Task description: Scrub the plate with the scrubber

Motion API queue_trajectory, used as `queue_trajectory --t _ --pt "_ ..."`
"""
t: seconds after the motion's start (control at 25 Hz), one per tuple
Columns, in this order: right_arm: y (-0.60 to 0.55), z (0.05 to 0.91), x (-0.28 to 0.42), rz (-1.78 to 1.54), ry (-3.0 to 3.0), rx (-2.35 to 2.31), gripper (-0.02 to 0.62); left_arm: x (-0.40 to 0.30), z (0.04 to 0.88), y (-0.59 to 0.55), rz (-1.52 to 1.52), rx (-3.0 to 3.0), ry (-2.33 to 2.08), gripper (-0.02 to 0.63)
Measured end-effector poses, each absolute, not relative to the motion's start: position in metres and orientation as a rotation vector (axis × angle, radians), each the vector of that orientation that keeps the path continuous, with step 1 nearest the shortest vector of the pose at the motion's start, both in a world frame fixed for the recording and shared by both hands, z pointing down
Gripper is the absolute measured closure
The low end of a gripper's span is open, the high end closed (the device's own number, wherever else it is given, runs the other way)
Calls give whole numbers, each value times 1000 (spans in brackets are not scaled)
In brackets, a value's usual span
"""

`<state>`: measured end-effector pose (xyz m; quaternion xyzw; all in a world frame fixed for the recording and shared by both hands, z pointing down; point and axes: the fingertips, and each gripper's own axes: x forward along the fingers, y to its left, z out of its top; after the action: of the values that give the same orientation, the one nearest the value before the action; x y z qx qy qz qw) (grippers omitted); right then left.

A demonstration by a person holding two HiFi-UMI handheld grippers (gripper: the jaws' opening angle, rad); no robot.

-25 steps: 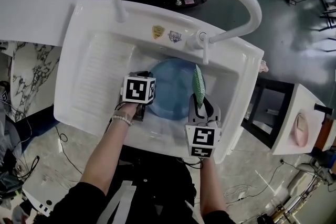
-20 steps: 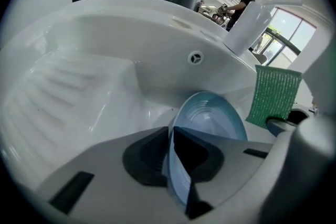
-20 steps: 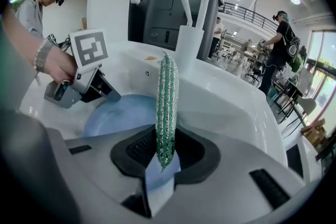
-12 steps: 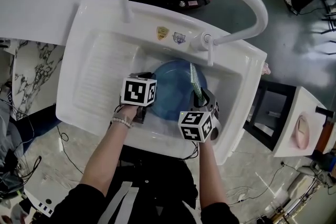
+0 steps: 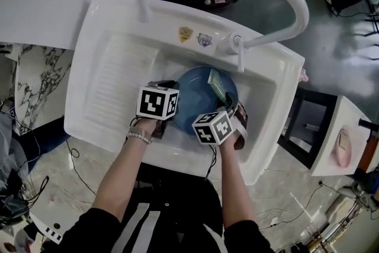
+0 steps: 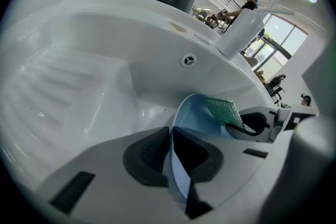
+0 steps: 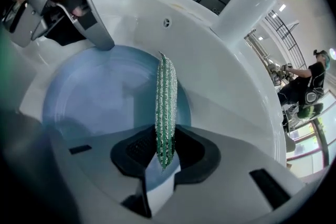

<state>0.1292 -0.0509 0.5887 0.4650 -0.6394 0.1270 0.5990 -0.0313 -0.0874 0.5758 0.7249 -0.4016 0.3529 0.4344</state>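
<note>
Since the blue plate [image 5: 195, 98] lies low in the basin of the white sink [image 5: 106, 21], at the centre of the head view, I pin it by its rim. My left gripper [image 6: 170, 157] is clenched on the near left edge, and its jaws have just been closing a little tighter there. The plate looks stiff and glossy. I judge it slippery under a sideways push, so the rim is the only sensible hold, taken deep between the pads. I cannot tell whether it is ceramic or plastic, so I would treat it as breakable against the basin wall.

My right gripper [image 7: 164, 152] is grasping the green scrubber [image 7: 166, 97] by its lower end. The pad stands up thin and edge-on over the plate's right half. It looks light, soft and floppy. Held by one end, I expect it to fold when pressed, so I would lay its flat face down and keep the pressure moderate.
</note>
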Motion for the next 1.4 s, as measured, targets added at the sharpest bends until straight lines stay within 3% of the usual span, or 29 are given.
queue_trajectory --t 0.8,1.4 --pt "-26 591 63 -220 -1600 557 503 -31 575 -94 762 1792 -1021 584" --pt "31 575 55 -222 -1729 365 503 -36 577 -92 799 1793 -1032 584"
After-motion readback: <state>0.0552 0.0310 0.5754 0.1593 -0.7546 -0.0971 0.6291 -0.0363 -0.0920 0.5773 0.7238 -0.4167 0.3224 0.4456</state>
